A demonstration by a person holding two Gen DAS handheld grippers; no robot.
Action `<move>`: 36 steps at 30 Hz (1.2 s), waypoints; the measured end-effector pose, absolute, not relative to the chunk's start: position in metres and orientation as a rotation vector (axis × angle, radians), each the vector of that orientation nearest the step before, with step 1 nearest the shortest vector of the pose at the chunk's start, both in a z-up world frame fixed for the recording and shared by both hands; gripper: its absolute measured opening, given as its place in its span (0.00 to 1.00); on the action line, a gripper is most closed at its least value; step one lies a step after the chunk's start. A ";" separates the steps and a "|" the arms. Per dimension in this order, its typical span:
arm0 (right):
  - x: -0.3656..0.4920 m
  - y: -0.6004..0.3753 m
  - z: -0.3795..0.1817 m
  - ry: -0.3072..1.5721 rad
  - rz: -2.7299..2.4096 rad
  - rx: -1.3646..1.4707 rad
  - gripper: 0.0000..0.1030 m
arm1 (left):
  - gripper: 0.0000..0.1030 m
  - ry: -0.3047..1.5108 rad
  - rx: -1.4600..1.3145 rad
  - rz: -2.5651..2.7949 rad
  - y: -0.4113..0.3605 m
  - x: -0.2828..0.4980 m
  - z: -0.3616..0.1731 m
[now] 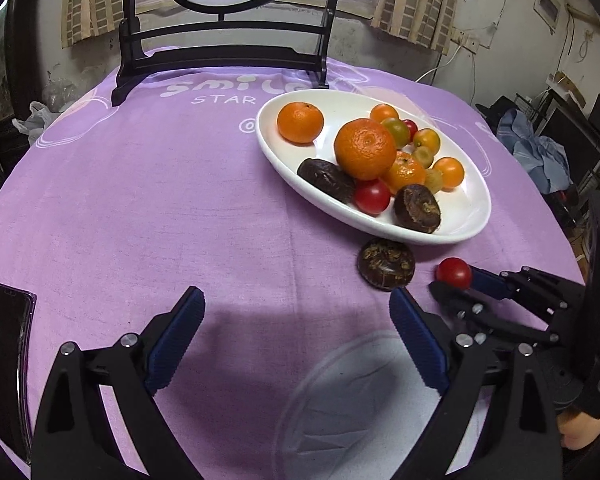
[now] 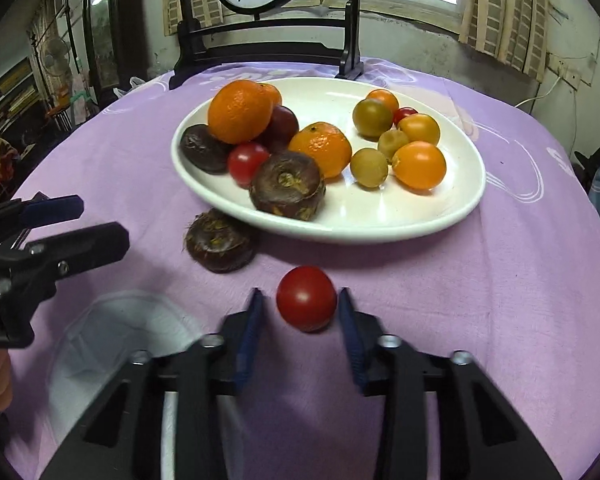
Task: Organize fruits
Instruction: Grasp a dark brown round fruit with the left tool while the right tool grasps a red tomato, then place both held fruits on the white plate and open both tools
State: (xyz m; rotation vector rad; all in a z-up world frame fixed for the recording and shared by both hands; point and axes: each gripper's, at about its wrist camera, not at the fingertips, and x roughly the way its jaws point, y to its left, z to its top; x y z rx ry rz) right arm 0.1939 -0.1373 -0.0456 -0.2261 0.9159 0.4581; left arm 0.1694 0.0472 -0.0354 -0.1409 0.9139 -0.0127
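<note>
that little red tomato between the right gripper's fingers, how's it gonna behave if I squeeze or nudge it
The red tomato looks round and glossy, so it would probably roll across the purple cloth if nudged. Its smooth skin may slip, and a hard squeeze by the right gripper could likely bruise it.

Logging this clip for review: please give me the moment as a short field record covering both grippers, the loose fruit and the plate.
left gripper: open, empty, above the purple tablecloth
right gripper: open, fingers either side of the red cherry tomato, small gaps showing on both sides
cherry tomato location: off the plate, near its front rim
water chestnut: on the cloth, against the plate's front edge
white plate: holds mandarins, cherry tomatoes in red, orange and yellow-green, and dark water chestnuts
left edge of left view: dark phone on the cloth
</note>
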 end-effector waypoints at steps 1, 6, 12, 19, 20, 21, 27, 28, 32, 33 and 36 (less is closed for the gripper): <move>0.195 -0.139 -0.046 0.918 0.465 -0.218 0.28 | 0.89 0.918 -0.144 -0.011 0.048 0.170 -0.037; 0.186 -0.153 -0.036 0.903 0.468 -0.175 0.27 | 0.89 0.940 -0.122 -0.018 0.040 0.171 -0.045; 0.159 -0.193 -0.015 0.843 0.437 -0.113 0.27 | 0.89 0.964 -0.065 -0.066 0.014 0.171 -0.052; 0.153 -0.214 -0.009 0.824 0.449 -0.039 0.27 | 0.82 1.003 -0.062 -0.062 -0.003 0.192 -0.059; 0.152 -0.214 -0.008 0.820 0.455 -0.040 0.27 | 0.82 1.009 -0.064 -0.050 -0.005 0.198 -0.061; 0.151 -0.215 -0.007 0.817 0.460 -0.039 0.27 | 0.80 1.000 -0.051 -0.037 -0.008 0.202 -0.061; 0.150 -0.217 -0.003 0.808 0.473 -0.031 0.27 | 0.55 0.979 0.013 -0.044 -0.025 0.218 -0.060; 0.150 -0.217 -0.004 0.811 0.476 -0.032 0.27 | 0.47 0.975 0.029 -0.051 -0.029 0.218 -0.059; 0.149 -0.213 -0.005 0.815 0.480 -0.050 0.27 | 0.41 0.977 0.040 -0.059 -0.032 0.213 -0.057; 0.148 -0.212 -0.005 0.815 0.481 -0.052 0.27 | 0.41 0.986 0.023 -0.068 -0.030 0.210 -0.056; 0.149 -0.211 -0.005 0.818 0.483 -0.055 0.27 | 0.41 0.988 0.007 -0.112 -0.027 0.199 -0.052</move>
